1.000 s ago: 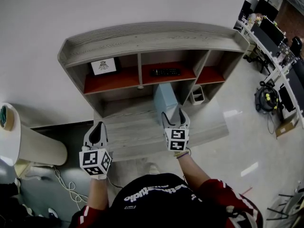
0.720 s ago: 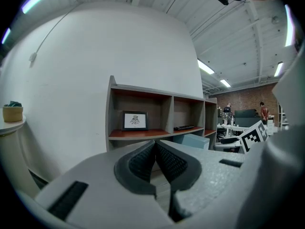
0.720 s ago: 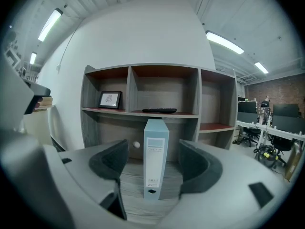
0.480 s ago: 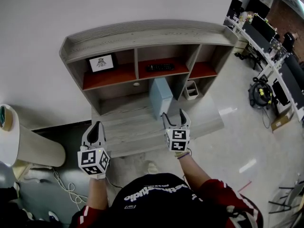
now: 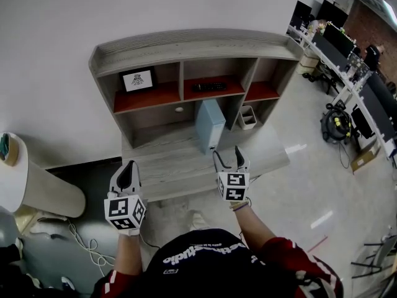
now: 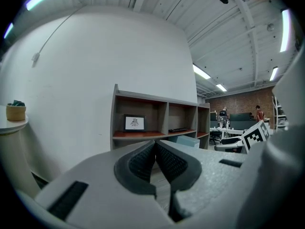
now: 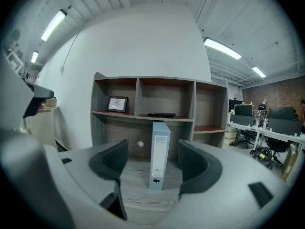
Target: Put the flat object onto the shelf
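There is one shelf [image 5: 186, 45] with three compartments in a row. One framed picture [image 5: 138, 79] stands in the left compartment, one black remote [image 5: 208, 86] lies in the middle one, and the right one shows only its red floor. One pale blue binder [image 5: 209, 126], the flat object, stands upright on the grey board [image 5: 167, 160] below the middle compartment, spine facing outward. It is not on the shelf. One small bin [image 5: 247, 118] sits on the floor under the right compartment. Two grippers are held up in front of the board, well apart from each other. The left gripper [image 5: 127, 166] is clenched. In the left gripper view its ribbed pads [image 6: 140, 163] press together with nothing between them. The right gripper [image 5: 229, 157] is released, its jaws spread wide. In the right gripper view the binder [image 7: 159, 151] shows in the gap between the pads [image 7: 112, 163] but stands beyond them, untouched. Neither gripper touches anything.
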`<state>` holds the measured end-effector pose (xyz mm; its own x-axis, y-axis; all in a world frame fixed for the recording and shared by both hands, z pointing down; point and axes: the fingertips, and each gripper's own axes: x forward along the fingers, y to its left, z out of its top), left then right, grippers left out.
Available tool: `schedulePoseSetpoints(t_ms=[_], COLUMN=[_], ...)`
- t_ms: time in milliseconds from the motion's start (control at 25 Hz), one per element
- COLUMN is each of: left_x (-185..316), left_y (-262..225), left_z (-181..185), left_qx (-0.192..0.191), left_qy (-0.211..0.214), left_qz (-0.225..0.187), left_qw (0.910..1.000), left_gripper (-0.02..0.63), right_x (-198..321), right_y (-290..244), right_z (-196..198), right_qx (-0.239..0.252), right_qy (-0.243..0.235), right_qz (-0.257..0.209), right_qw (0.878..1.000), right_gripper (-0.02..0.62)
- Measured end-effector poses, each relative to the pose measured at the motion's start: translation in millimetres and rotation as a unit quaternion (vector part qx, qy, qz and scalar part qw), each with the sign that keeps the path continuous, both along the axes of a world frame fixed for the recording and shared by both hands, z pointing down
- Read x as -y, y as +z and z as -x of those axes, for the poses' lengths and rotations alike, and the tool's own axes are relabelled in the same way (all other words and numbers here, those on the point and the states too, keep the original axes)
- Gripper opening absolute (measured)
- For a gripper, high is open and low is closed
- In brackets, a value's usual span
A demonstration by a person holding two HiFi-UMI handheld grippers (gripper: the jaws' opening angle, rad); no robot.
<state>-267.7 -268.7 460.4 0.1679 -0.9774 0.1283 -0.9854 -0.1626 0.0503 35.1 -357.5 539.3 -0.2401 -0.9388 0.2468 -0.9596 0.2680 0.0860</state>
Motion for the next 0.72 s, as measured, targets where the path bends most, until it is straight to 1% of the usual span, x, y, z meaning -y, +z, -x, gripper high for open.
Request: schedulePoseSetpoints(t_ms=[120, 320, 720], left_x=[-13, -33, -52], left_y=[-1, 11, 15], left_z=[3, 3, -4], left_qx=[-0.004, -0.035, -0.049], left_qy=[0.0, 0.01, 0.022], left_qz=[-0.001, 0.01, 0.003], left_qw=[1.0, 0.9993, 0.9985], left_gripper=[0.006, 0.006, 0.006], right_x=[-15, -43, -78], right_y=[-4, -9, -27], right_z=[2, 0, -9], right_qx=[0.003, 0.002, -0.01], right_qy=[0.002, 0.006, 0.013], right_qz=[-0.001, -0.004, -0.016], right_qw=[1.0, 1.0, 1.0], right_gripper=[0.322, 0.322, 0.319])
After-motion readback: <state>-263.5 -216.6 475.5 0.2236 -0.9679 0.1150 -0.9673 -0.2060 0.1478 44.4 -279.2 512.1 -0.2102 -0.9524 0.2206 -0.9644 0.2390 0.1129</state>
